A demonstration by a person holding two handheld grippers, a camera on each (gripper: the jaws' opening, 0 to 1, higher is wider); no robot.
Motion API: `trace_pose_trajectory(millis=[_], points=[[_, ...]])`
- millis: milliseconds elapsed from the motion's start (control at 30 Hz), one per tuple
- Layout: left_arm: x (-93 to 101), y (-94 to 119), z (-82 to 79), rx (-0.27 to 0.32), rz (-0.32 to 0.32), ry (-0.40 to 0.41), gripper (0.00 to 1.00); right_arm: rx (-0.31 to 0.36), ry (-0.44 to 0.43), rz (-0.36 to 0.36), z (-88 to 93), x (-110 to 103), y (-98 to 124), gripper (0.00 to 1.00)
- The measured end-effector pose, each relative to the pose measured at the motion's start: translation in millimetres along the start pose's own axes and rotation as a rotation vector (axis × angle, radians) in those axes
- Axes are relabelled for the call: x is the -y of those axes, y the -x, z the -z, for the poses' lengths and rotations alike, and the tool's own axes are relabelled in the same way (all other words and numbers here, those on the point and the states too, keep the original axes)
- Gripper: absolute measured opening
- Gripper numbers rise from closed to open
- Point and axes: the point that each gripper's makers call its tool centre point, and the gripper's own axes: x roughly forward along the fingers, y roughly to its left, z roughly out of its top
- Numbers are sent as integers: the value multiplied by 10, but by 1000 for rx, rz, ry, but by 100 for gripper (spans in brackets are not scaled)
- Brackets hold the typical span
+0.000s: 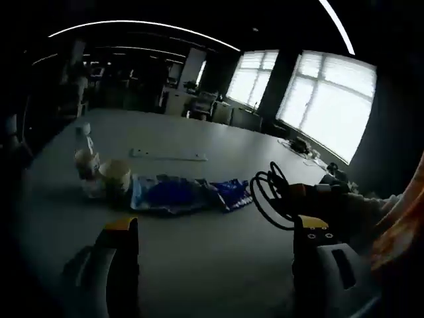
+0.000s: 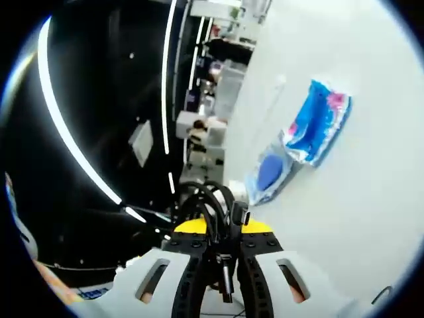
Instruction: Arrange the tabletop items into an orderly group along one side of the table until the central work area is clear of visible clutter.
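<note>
Judging from my left gripper view, the tidying is partly done: a bottle (image 1: 86, 159), a paper cup (image 1: 116, 177) and two blue packets (image 1: 173, 193) sit in a loose row toward one side edge of the desk (image 1: 199, 265), the cup just beside the bottle and the nearer blue packet touching or nearly touching the cup. A long white strip (image 1: 167, 156) lies apart behind them, farther toward the far edge, and I would say it still wants bringing into the row. The desk surface nearest me looks bare. What remains in hand is the black cable coil (image 2: 211, 205): my right gripper (image 2: 218, 228) is clenched on it, yellow-tipped jaws drawn close together with the loops rising between them, and the view is rolled hard over, so the desk stands up along the right side with the blue packets (image 2: 311, 129) on it. In the left gripper view I see that same right gripper (image 1: 301, 192) coming in from the right, holding the cable coil (image 1: 270, 192) above the desk just beside the end of the packet row, well clear of the bottle. My left gripper (image 1: 218, 235) hangs low over the near part of the desk, jaws spread wide and holding nothing. I judge the coil still needs setting down at the end of the row.
</note>
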Motion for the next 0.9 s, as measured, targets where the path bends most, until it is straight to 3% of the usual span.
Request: trace_pose_trajectory(millis=[133,233,267,333,400,533,600,700,800,900], points=[[-101,173,429,-85,-5,-36,100,-15,30,39,20,73,17,12],[-302,350,761,-130,-94,-12,100,-33,40,69,51,184,21,12],[-340,397,892,-169,-113,-11,100,-39,43,76,57,213,21,12],[-428,509,1112,-226,-162,-58,100,-48,47,100,64,275,24,12],[-463,592,1196,-238,-198,-75,100,-66,67,148,65,379,40,12],[-503,727,1269,-196,-233,-71,98,-94,141,223,22,553,54,12],[-503,759,1266,-120,-239,-74,97,-104,162,248,-2,629,25,12],[-568,791,1330,-156,-274,-69,94,-126,198,274,-22,716,-17,12],[-598,778,1102,-65,-313,-169,83,-143,239,305,-45,814,-55,12],[-476,726,1111,-70,-281,-254,84,-132,260,314,-93,866,-82,12]])
